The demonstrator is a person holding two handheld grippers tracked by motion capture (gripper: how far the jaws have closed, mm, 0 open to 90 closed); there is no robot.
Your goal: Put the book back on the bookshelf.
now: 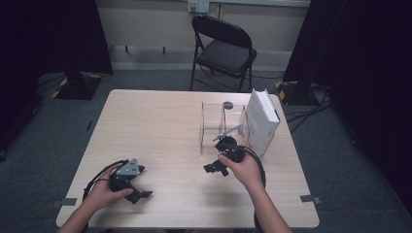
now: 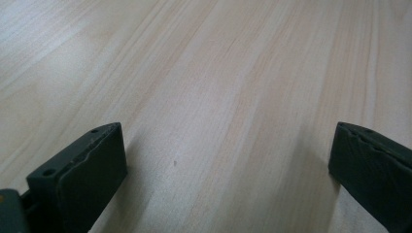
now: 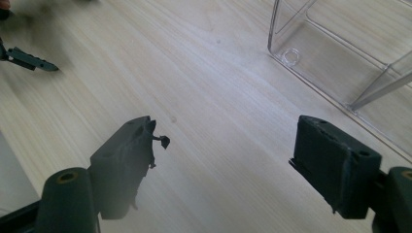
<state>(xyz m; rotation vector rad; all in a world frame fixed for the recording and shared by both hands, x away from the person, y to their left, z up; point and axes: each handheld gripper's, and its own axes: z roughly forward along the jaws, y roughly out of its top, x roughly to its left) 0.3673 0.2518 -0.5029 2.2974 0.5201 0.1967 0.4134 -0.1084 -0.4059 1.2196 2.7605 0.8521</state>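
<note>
At the table's (image 1: 160, 121) seven o'clock, the left gripper (image 1: 140, 190) rests with jaws spread, holding nothing. Toward four o'clock, the right gripper (image 1: 216, 167) hovers, jaws apart and empty, the clear box (image 1: 214, 127) at its one o'clock beside a white book (image 1: 262, 121).

Black two-jaw tongs (image 1: 137, 193) with grey three-cornered top plate, looping black cable, bare forearms.

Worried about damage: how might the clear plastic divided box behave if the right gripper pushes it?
The clear plastic divided box looks thin-walled and holds almost nothing, so probably light; it would likely slide on the smooth wooden table. Its walls look rigid and might crack if squeezed.
</note>
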